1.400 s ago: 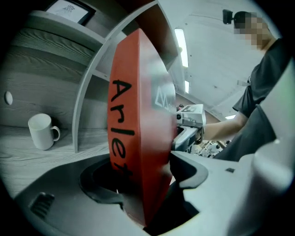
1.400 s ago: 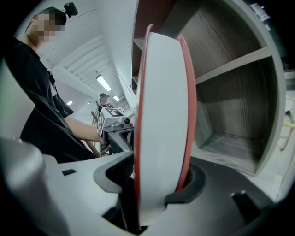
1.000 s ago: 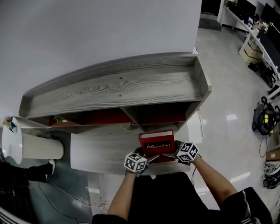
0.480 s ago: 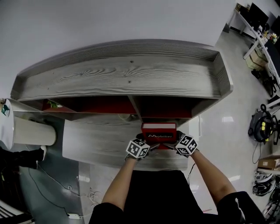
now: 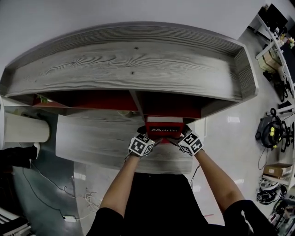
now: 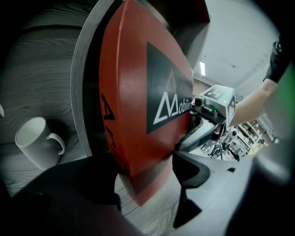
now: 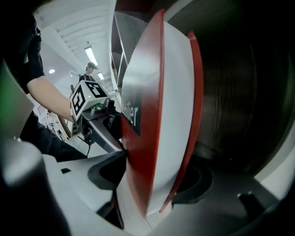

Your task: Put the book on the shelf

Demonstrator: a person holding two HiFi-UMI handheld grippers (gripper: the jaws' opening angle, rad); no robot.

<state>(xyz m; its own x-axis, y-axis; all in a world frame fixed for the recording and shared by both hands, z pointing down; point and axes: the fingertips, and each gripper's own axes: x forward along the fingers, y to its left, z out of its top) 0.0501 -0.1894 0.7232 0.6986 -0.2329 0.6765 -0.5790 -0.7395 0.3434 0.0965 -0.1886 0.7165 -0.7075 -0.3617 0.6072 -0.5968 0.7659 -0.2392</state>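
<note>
Compartments of the grey shelf (image 5: pixel 138 69): a white mug (image 6: pixel 39 147) sits left of the divider, and the red book (image 5: pixel 164 125), lettered "Mobilier", stands upright at the mouth of the right one. The left gripper (image 5: pixel 155 138) pinches the book's corner. The right gripper (image 5: pixel 176 138) has just been opening its jaws, which stand spread astride the book.

A lab or workshop: right of the grey wooden shelf (image 5: pixel 138 69) stand benches (image 5: pixel 268 34) with monitors (image 5: pixel 275 12); cables (image 5: pixel 85 198) trail across the glossy floor (image 5: pixel 230 133).
</note>
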